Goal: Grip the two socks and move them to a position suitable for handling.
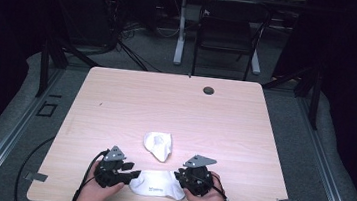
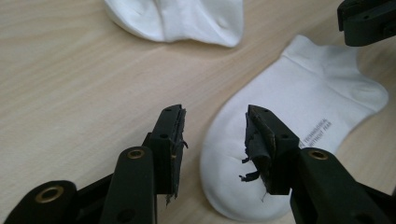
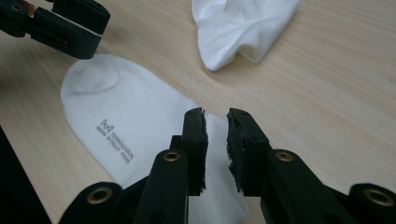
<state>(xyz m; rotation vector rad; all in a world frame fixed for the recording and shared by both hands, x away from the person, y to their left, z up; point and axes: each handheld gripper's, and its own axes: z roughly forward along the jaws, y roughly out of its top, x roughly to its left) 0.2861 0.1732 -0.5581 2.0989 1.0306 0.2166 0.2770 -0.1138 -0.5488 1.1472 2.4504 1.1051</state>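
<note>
- Left gripper [image 2: 214, 133]: jaws parted wide, empty, hovering over the toe end of a flat white cotton ankle sock with grey printed lettering [image 2: 289, 135].
- Right gripper [image 3: 215, 140]: jaws narrowly apart, holding nothing, poised above the same sock's cuff end.
- Sock lying along the near edge of the pale wooden desk [image 1: 116, 104], between both grippers.
- Second, crumpled white sock [image 1: 158, 145] just beyond, toward mid-desk.
- Likely step: about to pinch both ends; next, lowering and closing.

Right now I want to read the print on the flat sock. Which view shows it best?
The right gripper view: the flat sock fills its near ground and the grey lettering is clearest. The left gripper view shows it smaller, at an angle. The high view shows a faint mark.
</note>
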